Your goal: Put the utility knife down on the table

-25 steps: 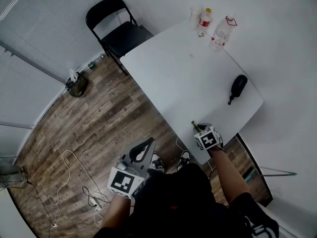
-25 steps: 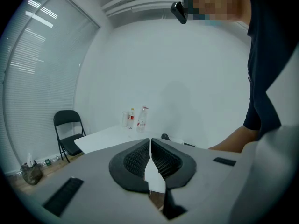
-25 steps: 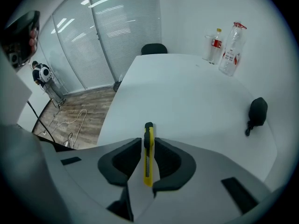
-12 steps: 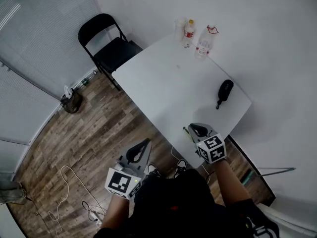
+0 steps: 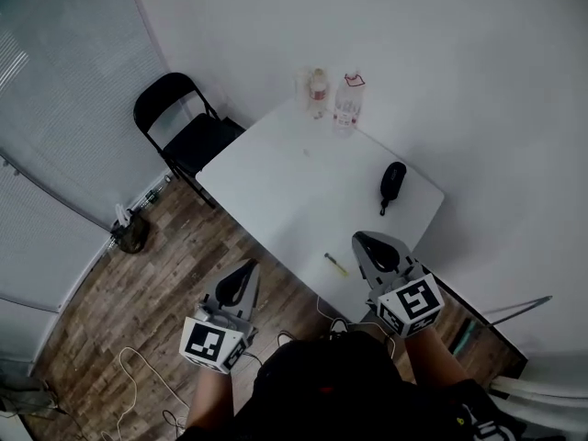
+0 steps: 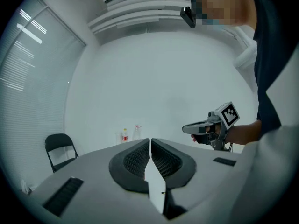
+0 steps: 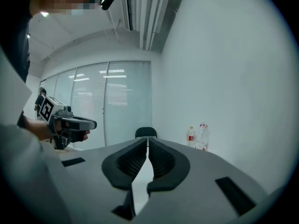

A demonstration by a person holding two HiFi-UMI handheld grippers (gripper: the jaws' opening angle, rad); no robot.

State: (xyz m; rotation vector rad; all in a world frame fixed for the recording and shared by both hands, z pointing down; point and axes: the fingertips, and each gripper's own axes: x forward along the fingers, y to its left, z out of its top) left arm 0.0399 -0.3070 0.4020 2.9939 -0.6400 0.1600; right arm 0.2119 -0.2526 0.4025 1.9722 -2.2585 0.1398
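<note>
Near the lower-centre edge of the white rectangular table [image 5: 294,191] lies the small yellow utility knife [image 5: 335,265], free of both tools. Right gripper [image 5: 361,239] and left gripper [image 5: 249,267]: jaws pressed together, empty. Knife is probably light, rigid and slick; grip it mid-handle.

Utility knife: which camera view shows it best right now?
The head view: the utility knife lies on the white table near its front edge, small but unobstructed. Neither gripper view shows it; each looks out over its own shut jaws, which block the near tabletop.
</note>
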